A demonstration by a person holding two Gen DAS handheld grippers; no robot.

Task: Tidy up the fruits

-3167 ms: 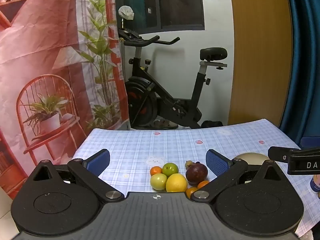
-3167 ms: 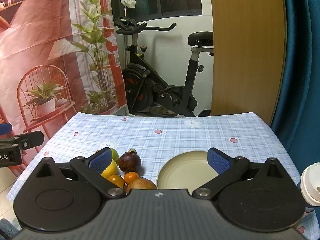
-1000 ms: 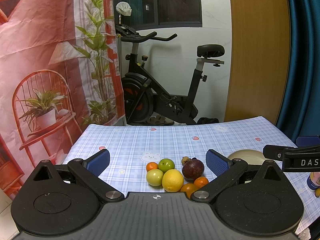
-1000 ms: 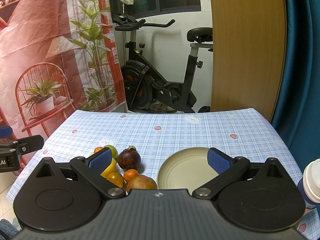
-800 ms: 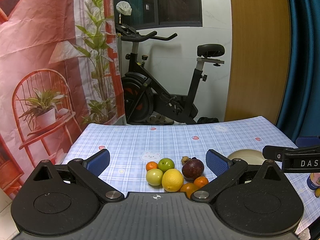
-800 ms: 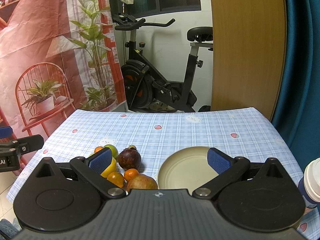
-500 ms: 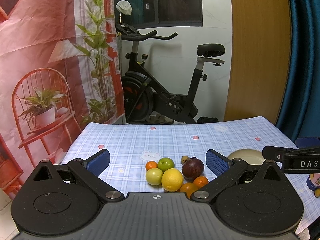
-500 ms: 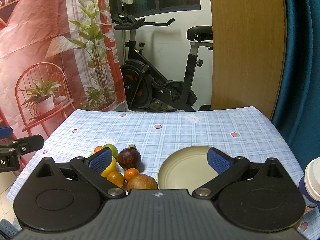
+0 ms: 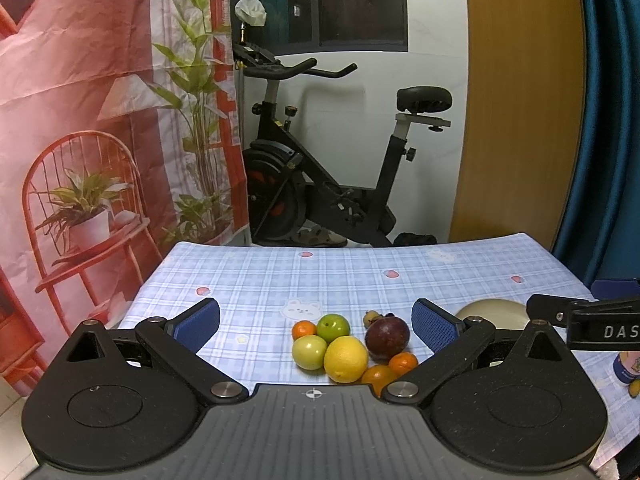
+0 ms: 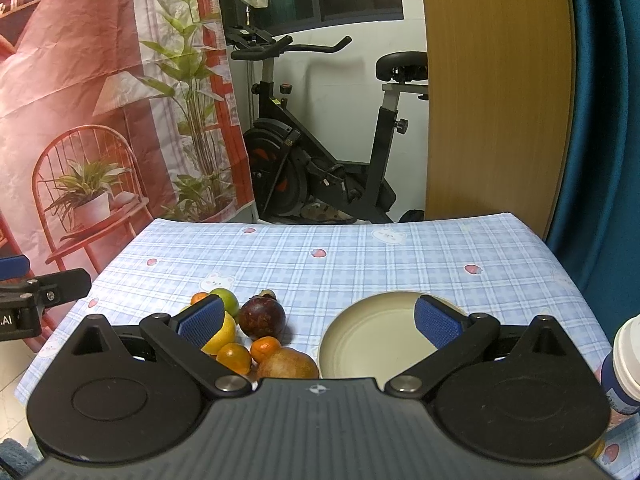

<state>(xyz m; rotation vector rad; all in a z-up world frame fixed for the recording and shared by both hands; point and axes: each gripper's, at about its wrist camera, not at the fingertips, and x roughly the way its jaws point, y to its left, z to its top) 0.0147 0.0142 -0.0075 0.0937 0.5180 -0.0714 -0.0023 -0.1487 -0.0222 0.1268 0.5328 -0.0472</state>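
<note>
A cluster of fruit waits on a blue-checked tablecloth [image 9: 360, 276] as 2 handheld grippers hover at the table's near edge, both with fingers spread wide and holding nothing. Seen from the left gripper [image 9: 316, 322], the pile lies almost dead ahead and between its blue pads: a yellow citrus [image 9: 345, 359] nearest, a pale green fruit [image 9: 309, 352] touching it on the left, a darker green one [image 9: 333, 328] and a small orange [image 9: 304, 330] just behind, and a dark purple mangosteen [image 9: 387, 338] to the right. From the right gripper [image 10: 318, 320], the same fruits sit off to the left of centre, partly behind its left pad, with a brownish fruit [image 10: 287, 363] close to the near edge; the empty cream plate [image 10: 372, 334] lies just right of the pile, straight ahead of this gripper. On that showing, the left gripper is better lined up on the fruit and the right on the plate. The round fruits offer no long axis to favour. No fruit is on the plate yet. An exercise bike [image 9: 332, 176] stands beyond the table.
</note>
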